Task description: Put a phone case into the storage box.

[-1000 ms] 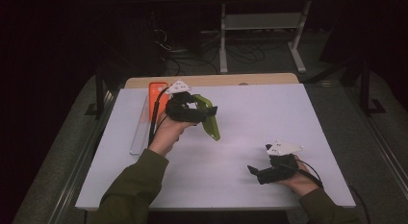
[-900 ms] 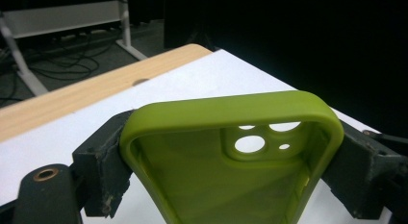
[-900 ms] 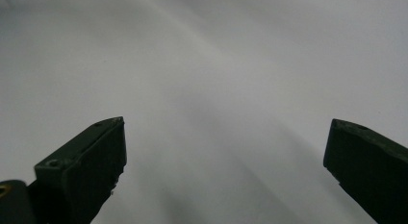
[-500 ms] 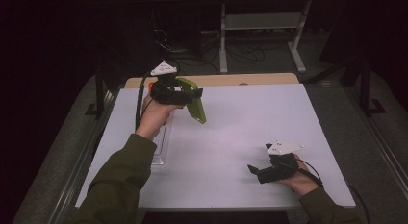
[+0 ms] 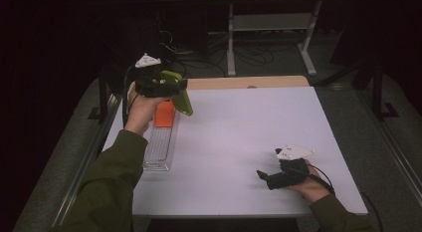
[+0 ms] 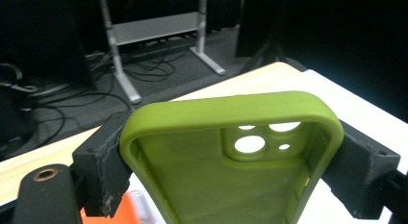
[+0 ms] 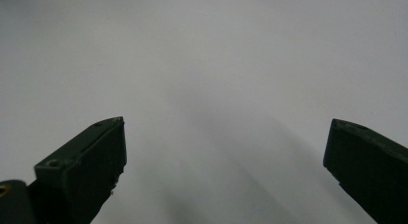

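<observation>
A person's left gripper (image 5: 171,87), raised above the far left corner of the white bench (image 5: 239,132), clamps a green phone case (image 6: 231,156) by its two long sides, camera cut-outs toward the far end and open inside facing the gripper's camera. Below it, along the bench's left edge, lies a clear plastic tray (image 5: 159,147) with an orange block (image 5: 164,114) at its far end. Near the right front corner, the right gripper (image 5: 263,176) rests low over bare bench, jaws spread wide and holding nothing.
</observation>
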Motion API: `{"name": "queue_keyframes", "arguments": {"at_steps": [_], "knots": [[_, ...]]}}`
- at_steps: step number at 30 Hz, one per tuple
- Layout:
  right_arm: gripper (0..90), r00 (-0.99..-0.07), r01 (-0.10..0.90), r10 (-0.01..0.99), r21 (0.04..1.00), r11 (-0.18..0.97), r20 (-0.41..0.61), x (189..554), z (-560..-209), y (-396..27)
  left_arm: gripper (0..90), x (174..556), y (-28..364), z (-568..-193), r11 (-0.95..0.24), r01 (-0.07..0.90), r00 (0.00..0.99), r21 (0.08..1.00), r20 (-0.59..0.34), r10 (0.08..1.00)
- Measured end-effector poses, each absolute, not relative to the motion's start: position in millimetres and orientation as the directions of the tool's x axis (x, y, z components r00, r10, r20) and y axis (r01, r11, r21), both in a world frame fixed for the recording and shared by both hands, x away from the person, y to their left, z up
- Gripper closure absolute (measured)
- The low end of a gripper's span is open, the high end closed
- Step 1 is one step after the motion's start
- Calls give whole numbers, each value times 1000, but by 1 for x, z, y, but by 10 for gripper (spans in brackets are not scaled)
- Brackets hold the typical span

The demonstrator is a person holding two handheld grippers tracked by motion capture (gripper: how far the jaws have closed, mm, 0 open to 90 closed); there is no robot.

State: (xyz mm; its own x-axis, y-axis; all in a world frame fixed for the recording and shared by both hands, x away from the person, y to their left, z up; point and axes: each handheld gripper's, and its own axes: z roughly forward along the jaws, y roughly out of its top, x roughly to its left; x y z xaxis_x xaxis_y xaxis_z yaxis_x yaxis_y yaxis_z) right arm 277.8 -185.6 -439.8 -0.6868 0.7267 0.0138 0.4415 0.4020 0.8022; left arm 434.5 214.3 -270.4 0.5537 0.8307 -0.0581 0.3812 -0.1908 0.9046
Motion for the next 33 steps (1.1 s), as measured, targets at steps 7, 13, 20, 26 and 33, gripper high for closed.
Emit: {"name": "queue_keyframes", "arguments": {"at_steps": [7,13,20,26,33], "knots": [[8,-684,445,729,803,395,20,278,-440,-185,143,443,232,-273,-182,408,469,895,-34,883],[8,-686,442,728,802,401,14,278,-440,-186,143,452,243,-280,-182,459,381,870,-7,925],[8,-686,440,727,804,400,14,278,-439,-186,143,461,248,-294,-181,515,302,838,20,953],[8,-688,434,725,805,405,6,279,-439,-187,143,465,246,-307,-181,565,264,805,31,964],[8,-692,421,722,805,417,-12,279,-439,-188,142,468,241,-320,-185,602,247,777,39,968]]}}
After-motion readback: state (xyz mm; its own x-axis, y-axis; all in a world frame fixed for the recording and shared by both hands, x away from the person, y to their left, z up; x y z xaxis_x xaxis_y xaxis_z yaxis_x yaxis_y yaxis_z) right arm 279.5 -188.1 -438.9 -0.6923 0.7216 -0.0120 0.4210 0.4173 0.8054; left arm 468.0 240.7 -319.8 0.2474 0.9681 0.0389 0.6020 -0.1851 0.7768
